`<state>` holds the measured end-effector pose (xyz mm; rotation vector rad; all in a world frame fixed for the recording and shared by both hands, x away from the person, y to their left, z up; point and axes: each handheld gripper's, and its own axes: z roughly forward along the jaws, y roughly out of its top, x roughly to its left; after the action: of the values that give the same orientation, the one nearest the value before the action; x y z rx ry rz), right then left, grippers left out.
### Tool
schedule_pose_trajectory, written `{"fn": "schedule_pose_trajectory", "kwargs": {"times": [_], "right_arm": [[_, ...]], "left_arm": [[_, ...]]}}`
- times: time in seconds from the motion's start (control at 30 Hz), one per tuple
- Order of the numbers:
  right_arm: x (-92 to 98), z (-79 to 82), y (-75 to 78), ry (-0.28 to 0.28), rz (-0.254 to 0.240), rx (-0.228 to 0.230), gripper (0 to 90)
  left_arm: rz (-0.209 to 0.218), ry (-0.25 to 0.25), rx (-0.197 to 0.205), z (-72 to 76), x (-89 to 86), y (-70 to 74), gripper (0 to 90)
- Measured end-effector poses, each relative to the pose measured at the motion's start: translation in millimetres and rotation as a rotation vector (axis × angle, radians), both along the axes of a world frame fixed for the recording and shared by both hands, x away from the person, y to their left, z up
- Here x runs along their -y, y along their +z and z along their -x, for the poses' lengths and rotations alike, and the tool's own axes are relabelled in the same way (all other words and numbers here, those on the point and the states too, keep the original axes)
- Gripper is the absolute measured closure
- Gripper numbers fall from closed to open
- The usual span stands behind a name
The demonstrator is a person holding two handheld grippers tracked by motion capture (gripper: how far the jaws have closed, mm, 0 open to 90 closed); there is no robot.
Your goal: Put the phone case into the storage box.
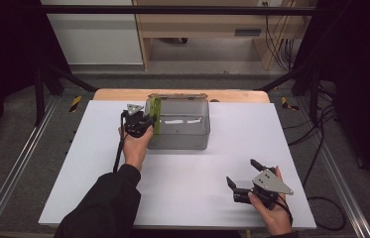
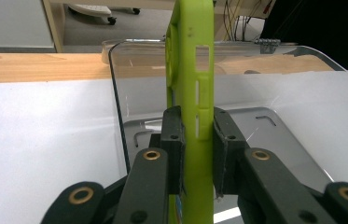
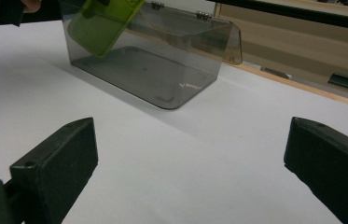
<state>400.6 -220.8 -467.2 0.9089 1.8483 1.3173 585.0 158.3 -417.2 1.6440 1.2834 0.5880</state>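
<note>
A lime-green phone case (image 2: pixel 195 88) stands on edge between the jaws of my left gripper (image 2: pixel 194 140), which is shut on it. In the high view the left gripper (image 1: pixel 145 120) holds the green case (image 1: pixel 155 114) at the left wall of a clear smoky plastic box (image 1: pixel 185 144) at the table's back middle. The right gripper view shows the case (image 3: pixel 104 23) tilted, inside the box's (image 3: pixel 162 70) left end. My right gripper (image 1: pixel 244 174) is open near the front right of the table, with nothing between its jaws, well away from the box.
The box's hinged lid (image 1: pixel 172 96) hangs open behind it. A white sheet (image 1: pixel 98 163) covers the table; a wooden edge (image 1: pixel 118 93) shows at the back. Cables (image 1: pixel 321 163) trail off the right side.
</note>
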Motion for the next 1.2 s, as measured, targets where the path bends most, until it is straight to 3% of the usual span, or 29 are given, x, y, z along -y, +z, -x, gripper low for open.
{"fn": "schedule_pose_trajectory", "kwargs": {"times": [0.37, 0.4, 0.7, 0.93, 1.17, 1.2], "right_arm": [[-0.1, 0.0, 0.1, 0.0, 0.0, 0.0, 3.2], [-0.1, 0.0, 0.0, 0.0, 0.0, 0.0, 3.2], [-0.3, -0.1, -0.1, 0.0, -0.001, -0.001, 3.2], [-0.5, 0.0, -0.1, 0.0, 0.001, -0.002, 3.2], [-0.5, -0.1, -0.2, 0.001, 0.001, -0.002, 3.2], [-0.6, -0.1, -0.2, 0.001, 0.0, -0.004, 3.2]], "left_arm": [[-0.008, 0.006, -0.007, -1.1, -3.2, -0.8, 77.5], [-0.009, -0.003, 0.011, -2.7, -4.1, -1.1, 77.6], [-0.011, -0.011, 0.016, -4.0, -6.4, -2.5, 77.6], [0.011, -0.009, -0.008, -4.3, -6.0, -3.6, 77.5], [0.005, 0.0, -0.018, -4.5, -6.8, -3.5, 77.5], [0.002, 0.014, -0.035, -3.4, -7.1, -3.1, 77.6]]}}
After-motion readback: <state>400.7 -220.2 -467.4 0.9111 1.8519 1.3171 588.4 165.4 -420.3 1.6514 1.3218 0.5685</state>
